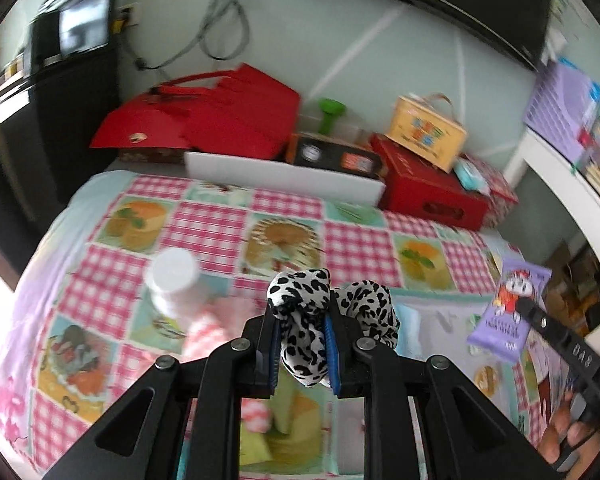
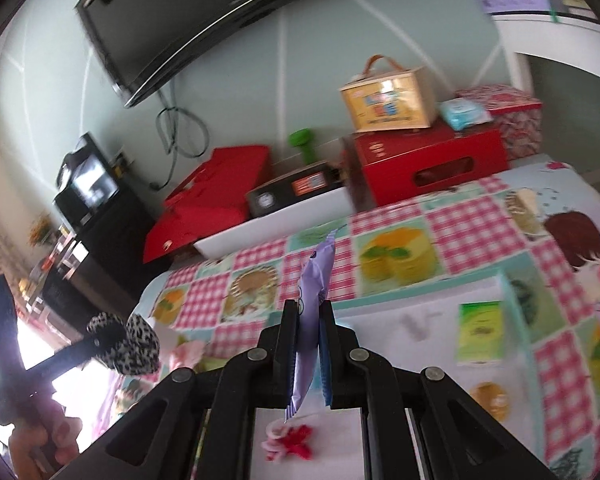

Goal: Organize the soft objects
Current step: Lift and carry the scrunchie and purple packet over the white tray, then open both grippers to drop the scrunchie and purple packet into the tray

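Taking the white tray at the back of the checked tablecloth as the landmark, and working left to right: a white bottle stands well in front of the tray's left end, with pink fabric beside it.

The left gripper hangs in front of the tray's middle, its jaws nearly closed and pinching a black-and-white spotted scrunchie. Only part of the cloth sits between the pads; a loop bulges out to the right. That loose loop looks likely to snag or drag, and since the fabric is slippery-looking, a quick swing could pull it free short of the tray.

The right gripper is in front of the tray's right end, jaws almost shut on a thin purple packet, held by its edge. The packet stands tall above the pads, so it may pivot or slide out.

Both views are blurred. The two grippers are near each other, and heading for the same tray they could collide or knock the bottle over.
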`<action>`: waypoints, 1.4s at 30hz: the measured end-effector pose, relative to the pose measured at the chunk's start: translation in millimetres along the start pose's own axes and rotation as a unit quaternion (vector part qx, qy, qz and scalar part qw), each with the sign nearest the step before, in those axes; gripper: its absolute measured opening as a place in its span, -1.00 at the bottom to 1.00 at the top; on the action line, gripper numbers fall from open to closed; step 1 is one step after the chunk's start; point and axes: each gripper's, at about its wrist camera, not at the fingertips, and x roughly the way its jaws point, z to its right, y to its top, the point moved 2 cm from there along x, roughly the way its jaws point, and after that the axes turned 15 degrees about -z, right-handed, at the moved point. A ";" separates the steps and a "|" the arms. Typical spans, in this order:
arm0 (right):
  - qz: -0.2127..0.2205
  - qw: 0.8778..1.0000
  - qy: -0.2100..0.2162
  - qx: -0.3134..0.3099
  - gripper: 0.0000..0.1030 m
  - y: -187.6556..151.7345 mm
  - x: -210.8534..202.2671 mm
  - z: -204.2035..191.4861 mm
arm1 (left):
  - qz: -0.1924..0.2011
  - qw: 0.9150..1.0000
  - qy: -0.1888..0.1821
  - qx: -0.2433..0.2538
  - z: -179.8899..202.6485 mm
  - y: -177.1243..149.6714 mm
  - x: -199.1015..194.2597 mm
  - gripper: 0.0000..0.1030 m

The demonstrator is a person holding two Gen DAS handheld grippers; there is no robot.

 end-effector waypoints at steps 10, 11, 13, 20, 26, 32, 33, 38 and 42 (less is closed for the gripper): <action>0.016 0.999 -0.028 0.039 -0.79 4.3 -19.3 44.7 | -0.051 0.996 -0.020 0.074 78.5 -14.2 42.5 -0.63; 0.017 0.998 -0.030 0.043 -0.79 4.3 -20.6 49.0 | -0.055 0.995 -0.022 0.080 84.0 -15.6 46.1 -0.63; 0.016 0.998 -0.033 0.053 -0.79 4.5 -22.2 57.5 | -0.062 0.994 -0.025 0.089 93.1 -18.4 52.4 -0.63; -0.007 0.997 -0.030 0.074 -0.79 1.8 -10.5 73.3 | -0.090 0.989 -0.036 0.107 111.4 -27.5 73.4 -0.62; -0.067 0.994 -0.021 0.080 -0.79 -4.0 28.4 78.5 | -0.108 0.988 -0.031 0.103 112.9 -30.1 92.7 -0.62; -0.108 0.991 -0.010 0.078 -0.78 -10.0 57.0 79.3 | -0.130 0.987 -0.027 0.092 108.6 -32.2 113.3 -0.61; -0.114 0.990 -0.010 0.077 -0.76 -11.1 61.0 79.3 | -0.132 0.987 -0.028 0.092 108.4 -32.6 115.0 -0.61; -0.131 0.988 -0.007 0.079 -0.76 -12.7 72.5 80.0 | -0.144 0.986 -0.027 0.084 106.9 -32.3 124.8 -0.61; -0.140 0.987 -0.007 0.076 -0.73 -12.5 77.3 79.2 | -0.149 0.985 -0.023 0.083 106.4 -31.8 129.1 -0.61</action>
